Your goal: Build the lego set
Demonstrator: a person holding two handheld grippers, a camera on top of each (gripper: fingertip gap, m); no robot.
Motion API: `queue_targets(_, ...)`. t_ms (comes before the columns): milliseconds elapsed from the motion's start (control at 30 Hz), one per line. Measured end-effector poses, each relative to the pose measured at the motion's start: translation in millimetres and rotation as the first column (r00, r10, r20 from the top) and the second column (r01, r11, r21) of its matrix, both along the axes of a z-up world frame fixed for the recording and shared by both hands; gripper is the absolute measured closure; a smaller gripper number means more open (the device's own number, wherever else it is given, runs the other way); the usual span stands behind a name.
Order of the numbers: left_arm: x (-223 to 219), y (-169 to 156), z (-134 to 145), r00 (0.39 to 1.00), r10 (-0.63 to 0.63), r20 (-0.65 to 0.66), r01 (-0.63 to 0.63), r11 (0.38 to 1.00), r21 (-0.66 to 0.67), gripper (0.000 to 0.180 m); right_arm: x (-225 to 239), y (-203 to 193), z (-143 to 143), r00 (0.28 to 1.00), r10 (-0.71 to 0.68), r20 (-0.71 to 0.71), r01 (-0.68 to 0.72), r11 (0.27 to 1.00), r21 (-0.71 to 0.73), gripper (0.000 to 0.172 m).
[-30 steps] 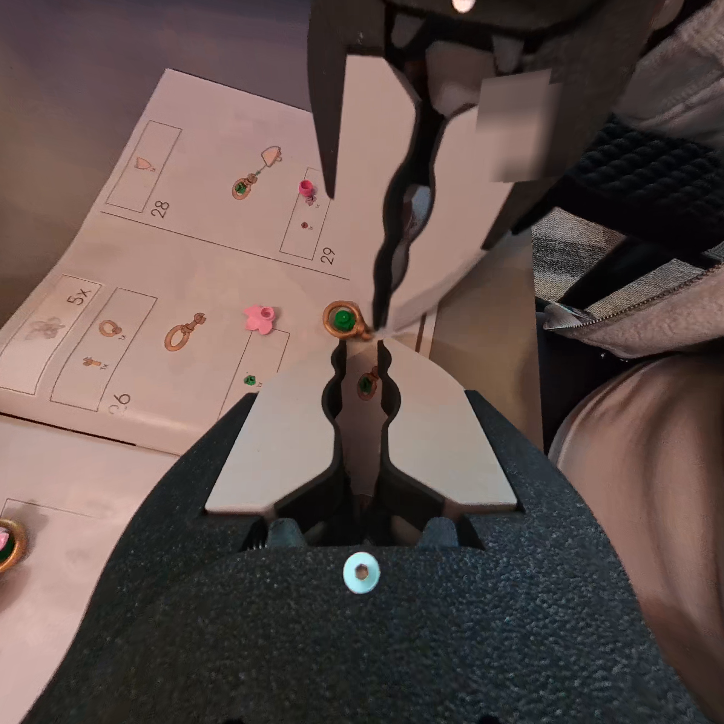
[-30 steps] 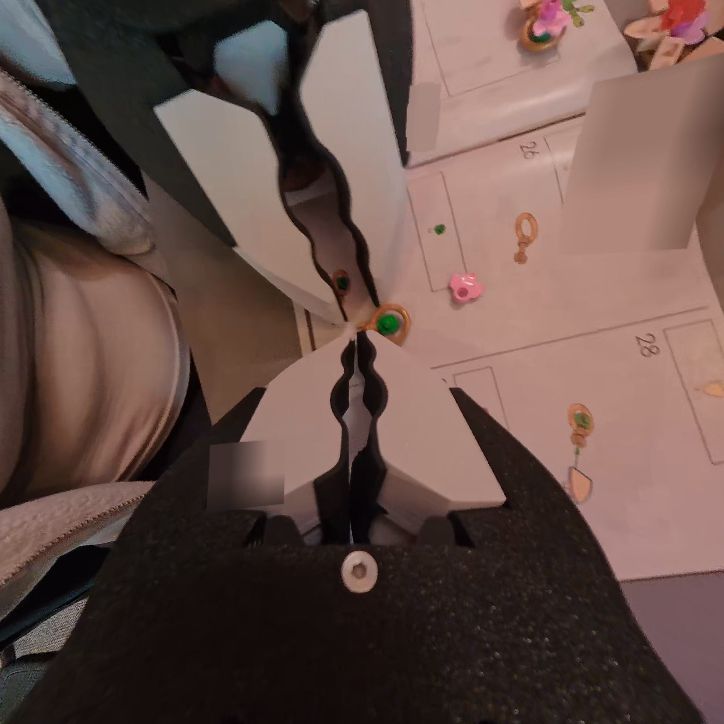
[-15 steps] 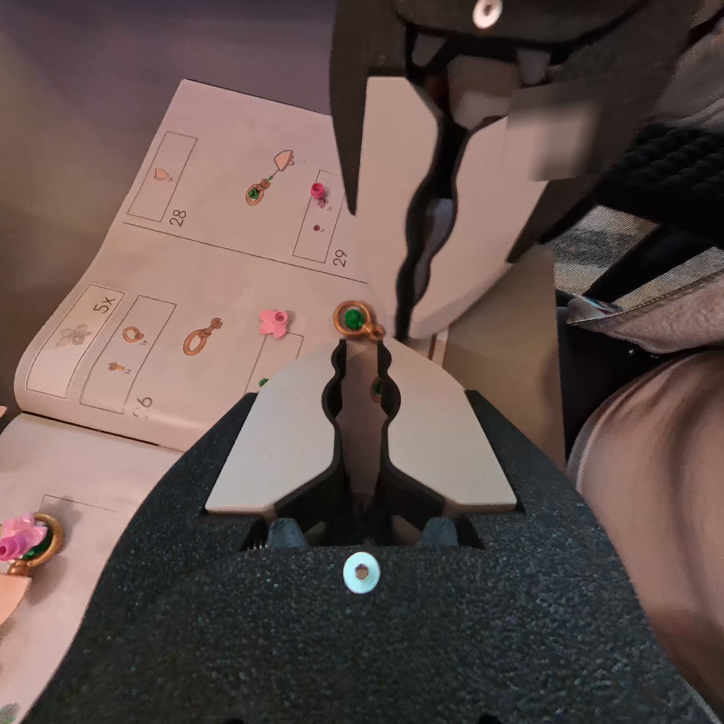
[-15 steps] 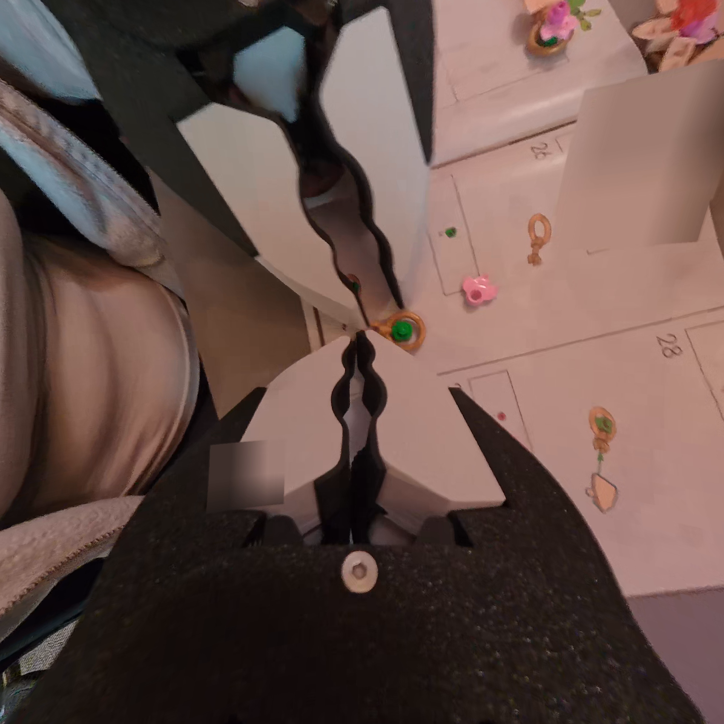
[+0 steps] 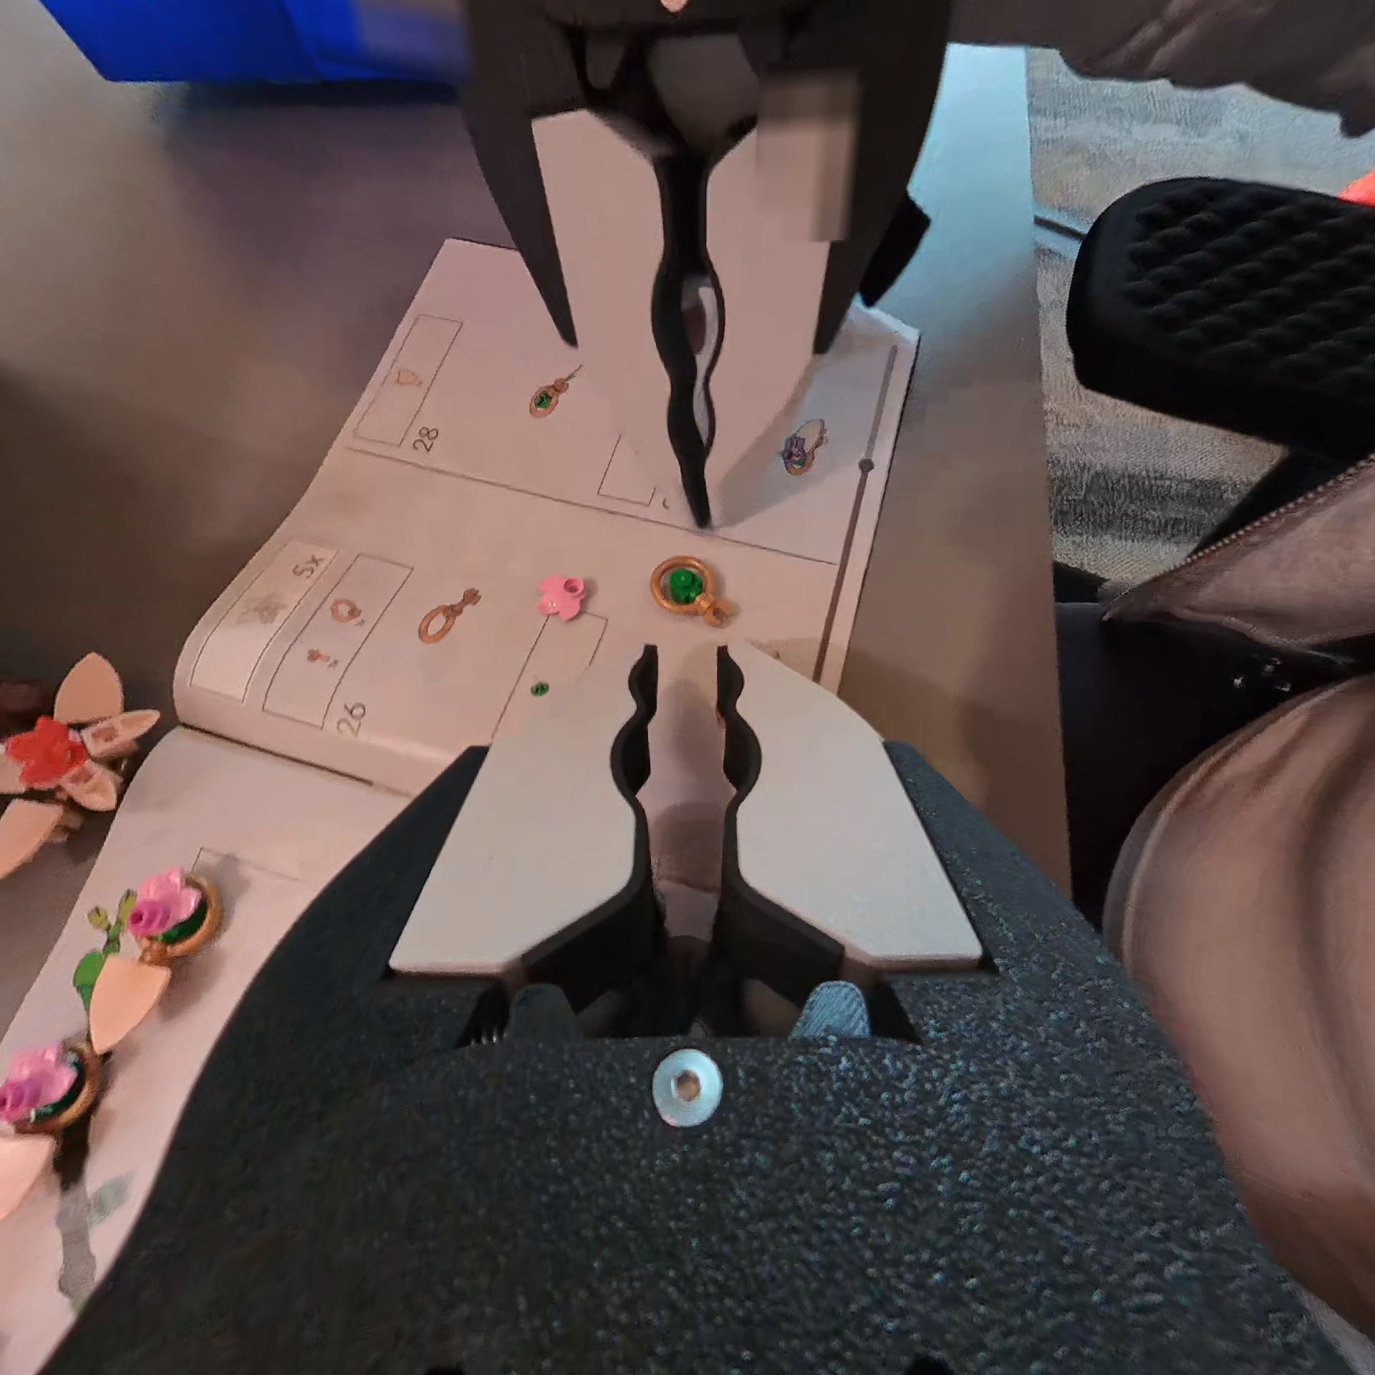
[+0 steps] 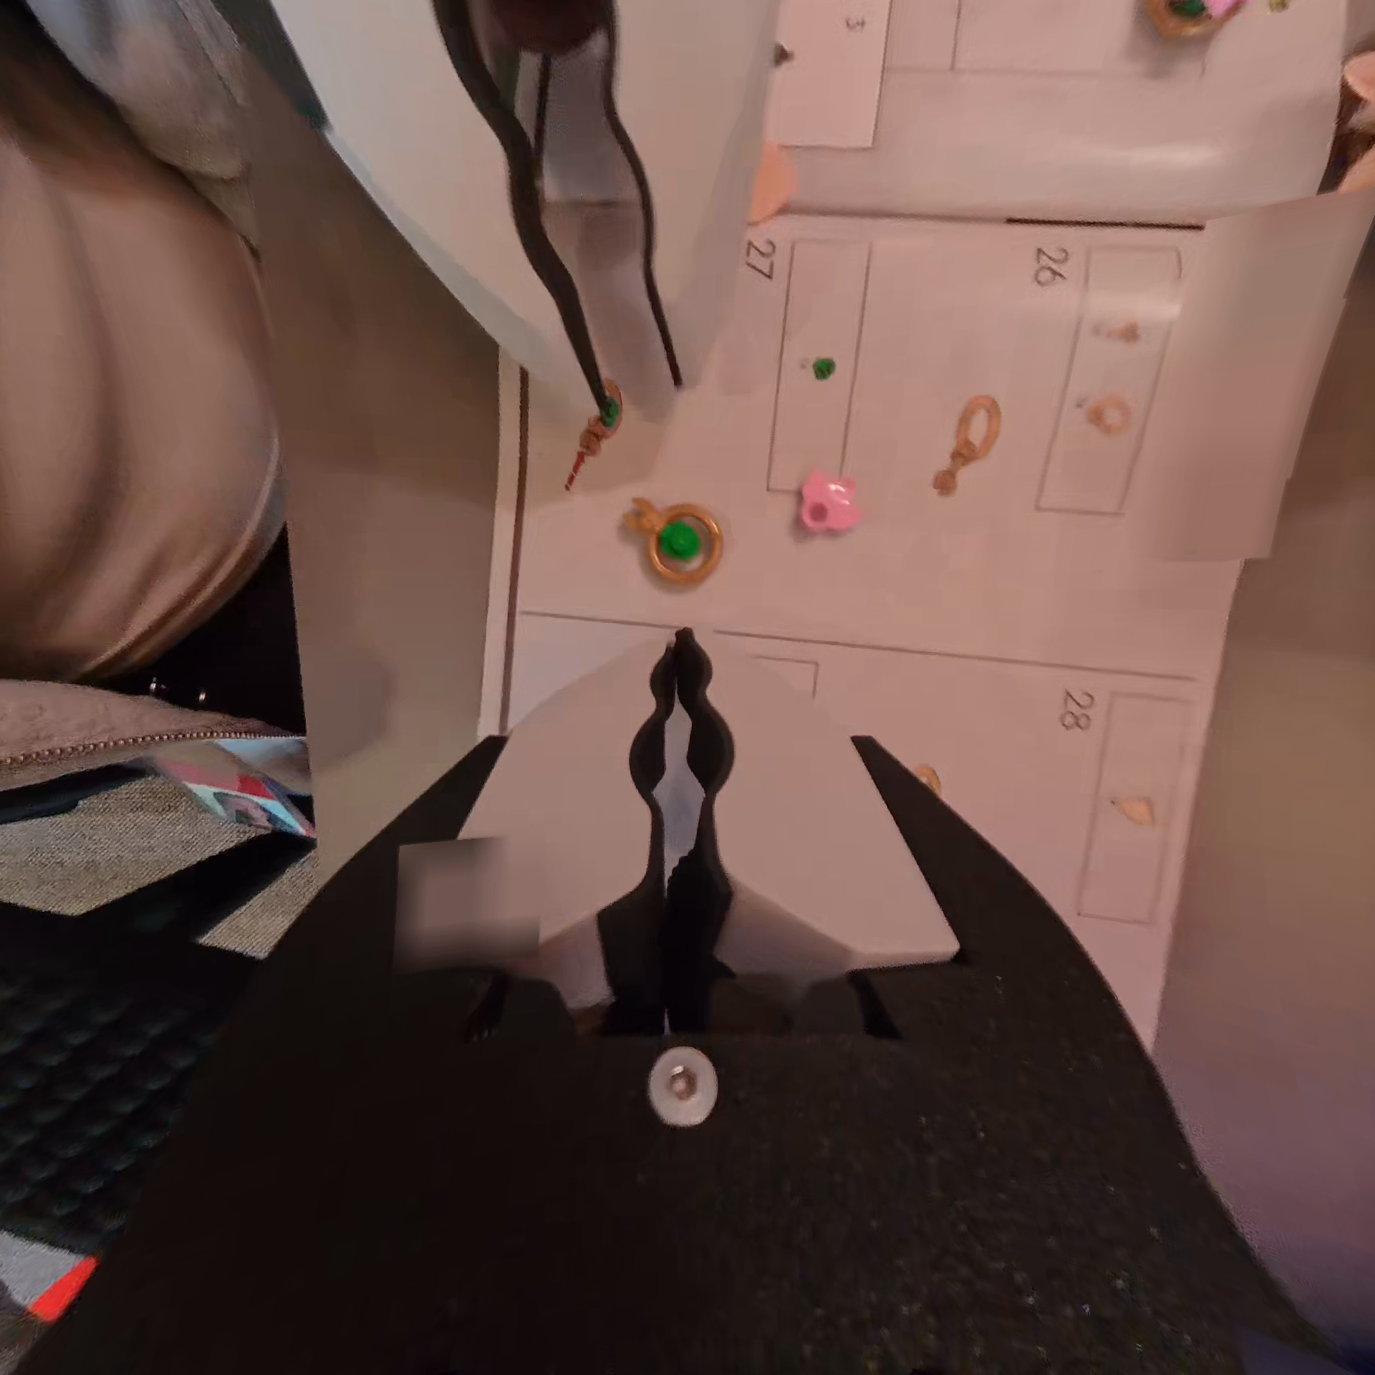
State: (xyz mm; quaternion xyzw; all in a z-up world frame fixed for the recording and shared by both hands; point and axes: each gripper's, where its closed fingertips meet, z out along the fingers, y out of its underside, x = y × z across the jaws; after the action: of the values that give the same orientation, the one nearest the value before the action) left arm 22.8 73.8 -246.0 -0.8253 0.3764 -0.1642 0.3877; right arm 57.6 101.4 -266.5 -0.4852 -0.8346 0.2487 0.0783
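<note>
Gold ring [image 5: 686, 591] w/ green stud inside lies flat on open booklet [image 5: 476, 521], between both grippers, touching neither. Left gripper [image 5: 686, 655] just near of ring, jaws narrowly apart, nothing in them; right gripper [image 6: 683, 638] pinched tight, bare, tips just beside ring. Pink flower [image 5: 563, 595] near ring on its left in left view.

a grey-brown table [image 5: 186, 312] carries an open instruction booklet [image 5: 461, 521]. on its pages lie a gold ring with a green stud [image 5: 683, 588], a pink flower piece [image 5: 563, 595] left of it, and flower assemblies [image 5: 160, 922] nearer left.
</note>
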Motion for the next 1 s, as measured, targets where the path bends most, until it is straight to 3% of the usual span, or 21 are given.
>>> queue_targets(267,13,13,-10,0.996,-0.085,0.012,0.086,0.99,-0.109,0.166,-7,-25,1,0.995,-0.073,-0.066,0.068,0.994,-0.081,0.172)
queue_targets(467,-28,3,20,0.999,0.046,0.014,-0.046,0.998,0.034,0.166,-23,7,30,0.97,0.078,-0.23,-0.045,0.988,0.146,0.159)
queue_targets(733,-40,-11,22,0.997,0.082,0.009,-0.083,0.992,0.095,0.166,-44,12,3,0.982,0.103,-0.158,-0.069,0.976,0.205,0.16)
queue_targets(1000,-36,-6,31,0.999,0.041,0.032,-0.047,0.981,0.186,0.166,-46,15,3,0.98,0.035,-0.197,-0.005,0.989,0.15,0.168)
